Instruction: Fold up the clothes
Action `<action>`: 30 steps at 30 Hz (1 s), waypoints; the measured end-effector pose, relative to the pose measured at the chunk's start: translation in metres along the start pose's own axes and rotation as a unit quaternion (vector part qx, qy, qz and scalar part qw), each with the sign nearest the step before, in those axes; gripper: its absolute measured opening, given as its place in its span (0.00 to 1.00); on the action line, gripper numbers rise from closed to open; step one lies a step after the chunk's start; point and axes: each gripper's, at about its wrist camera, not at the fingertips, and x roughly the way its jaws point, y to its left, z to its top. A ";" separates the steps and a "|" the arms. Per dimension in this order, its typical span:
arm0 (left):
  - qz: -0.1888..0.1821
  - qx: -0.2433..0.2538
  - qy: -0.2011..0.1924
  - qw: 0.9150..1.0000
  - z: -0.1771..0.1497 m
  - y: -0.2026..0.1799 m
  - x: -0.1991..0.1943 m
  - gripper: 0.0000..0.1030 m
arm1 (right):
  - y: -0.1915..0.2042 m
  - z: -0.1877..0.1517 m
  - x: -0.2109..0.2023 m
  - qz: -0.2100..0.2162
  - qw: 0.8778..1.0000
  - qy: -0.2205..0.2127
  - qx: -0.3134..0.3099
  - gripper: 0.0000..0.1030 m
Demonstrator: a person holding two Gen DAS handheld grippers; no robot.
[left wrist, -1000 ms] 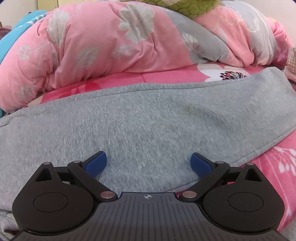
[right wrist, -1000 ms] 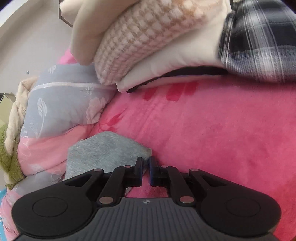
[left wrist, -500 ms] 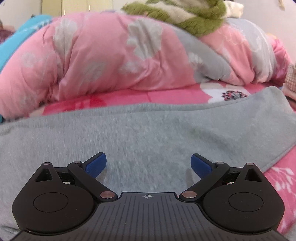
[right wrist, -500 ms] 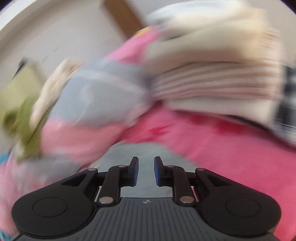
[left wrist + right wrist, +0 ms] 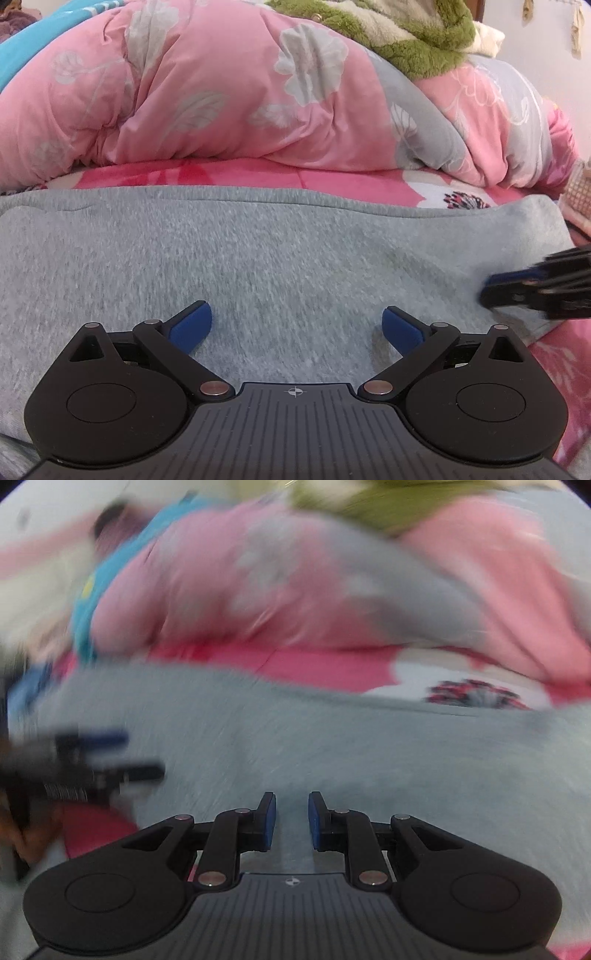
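Note:
A grey sweat garment lies spread flat across the pink bed. My left gripper hovers low over its near part, jaws wide open with only cloth below them. My right gripper comes in blurred at the right edge, over the garment's right end. In the blurred right wrist view the right gripper stands over the grey garment with a narrow gap between its blue pads and nothing clamped. The left gripper shows at the left there.
A bulky pink and grey floral duvet is heaped behind the garment, with a green fleece blanket on top. Pink flowered bedsheet shows between them. A teal cloth lies far left, a knitted item at the right edge.
The right gripper's jaws parted a little, and it swung fast from the garment's corner by the folded stack to over the garment, entering the left wrist view. The left gripper stayed open.

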 end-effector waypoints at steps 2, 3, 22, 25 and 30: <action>-0.003 -0.002 -0.003 1.000 -0.001 0.001 -0.001 0.97 | -0.010 0.009 0.010 -0.033 0.999 0.002 0.019 0.19; -0.005 -0.005 -0.004 1.000 -0.001 0.001 -0.001 0.97 | -0.023 0.015 0.014 -0.052 0.998 -0.002 0.045 0.18; -0.019 -0.023 -0.017 0.999 -0.003 0.008 -0.007 0.97 | 0.006 0.105 0.094 -0.085 0.992 0.027 0.094 0.30; -0.021 -0.024 -0.017 0.999 -0.003 0.009 -0.008 0.97 | -0.016 0.117 0.083 -0.100 0.982 0.015 0.161 0.31; -0.018 -0.021 -0.014 1.000 -0.001 0.007 -0.008 0.97 | -0.003 0.094 0.045 -0.051 0.987 0.035 0.151 0.36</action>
